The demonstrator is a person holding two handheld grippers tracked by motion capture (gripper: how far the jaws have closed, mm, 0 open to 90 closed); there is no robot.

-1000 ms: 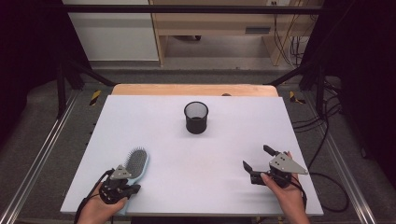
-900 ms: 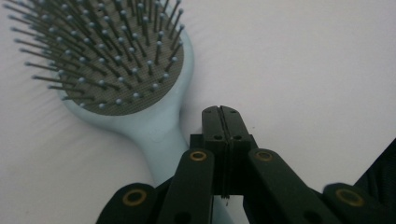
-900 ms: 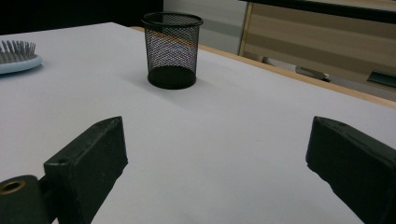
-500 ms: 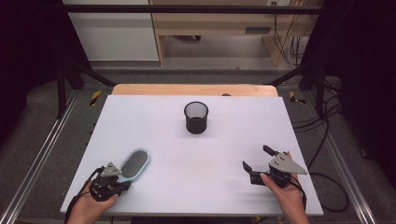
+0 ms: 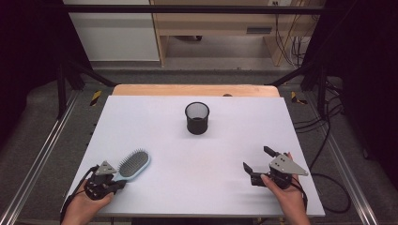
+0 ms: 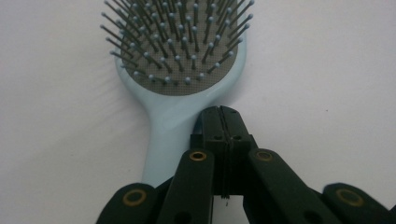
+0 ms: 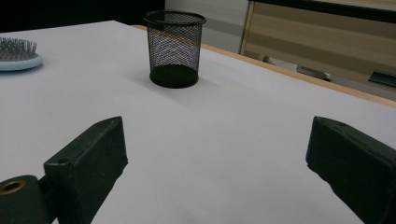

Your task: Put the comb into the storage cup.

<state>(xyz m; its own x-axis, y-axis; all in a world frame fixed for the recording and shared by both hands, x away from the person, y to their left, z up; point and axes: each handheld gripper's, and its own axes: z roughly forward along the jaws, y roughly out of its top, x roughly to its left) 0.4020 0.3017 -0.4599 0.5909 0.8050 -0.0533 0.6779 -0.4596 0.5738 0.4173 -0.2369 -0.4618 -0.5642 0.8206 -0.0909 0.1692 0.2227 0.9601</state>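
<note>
- The brush [image 5: 133, 164] lies flat on the counter [image 5: 155, 126] near its front left corner, bristles up, pale blue frame, head angled away toward the counter's middle.
- The left tongs [image 5: 112, 180] sit at the brush's handle end; in the left gripper view [image 6: 223, 116] their jaws are pressed together with no gap, tips resting just beside the neck where the handle [image 6: 161, 149] meets the head.
- Nothing lies between those jaws; the handle runs alongside them, on their left in that view, and I cannot tell whether it touches them.
- The left hand [image 5: 87, 201] holds these tongs low over the counter's front edge.
- The right tongs [image 5: 258, 159] are wide open and empty; in the right gripper view [image 7: 217, 154] bare counter shows between the two jaws.
- The right hand [image 5: 286, 192] keeps them near the front right corner, well apart from the brush.
- A black mesh cup [image 5: 197, 117] stands upright and empty toward the back middle, well apart from both tongs.
</note>
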